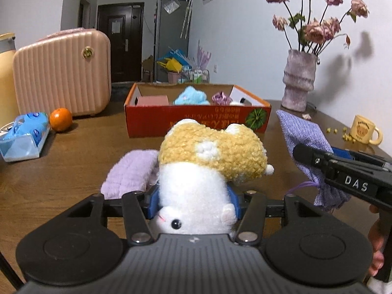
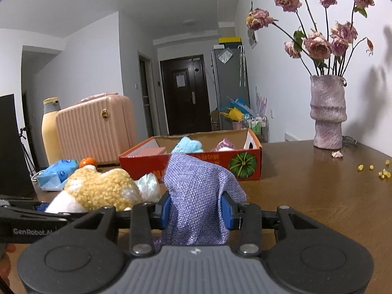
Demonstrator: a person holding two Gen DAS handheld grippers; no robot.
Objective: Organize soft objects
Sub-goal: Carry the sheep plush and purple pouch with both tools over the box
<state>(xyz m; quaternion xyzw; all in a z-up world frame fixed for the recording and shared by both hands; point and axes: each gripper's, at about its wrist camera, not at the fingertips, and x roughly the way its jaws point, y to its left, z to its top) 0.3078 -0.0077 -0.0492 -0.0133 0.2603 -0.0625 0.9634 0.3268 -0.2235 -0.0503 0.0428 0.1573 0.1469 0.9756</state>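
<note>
Flanking red box (image 1: 196, 120), suitcase (image 1: 61, 73), vase (image 1: 297, 80)

— What sort of place is this?
— A home. A brown wooden table (image 2: 306, 196) with a vase of dried roses (image 2: 327, 112) far right, a pink suitcase (image 1: 61, 73) far left, a dark entrance door (image 2: 185, 93) beyond, a fridge (image 2: 229, 85) beside it.

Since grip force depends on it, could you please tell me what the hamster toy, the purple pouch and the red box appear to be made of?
Hamster toy: plush, with curly tan pile over smooth white fleece. Purple pouch: coarse woven cloth, its weave visible, matte. Red box: printed cardboard, apparently, with brown raw inner walls.
</note>
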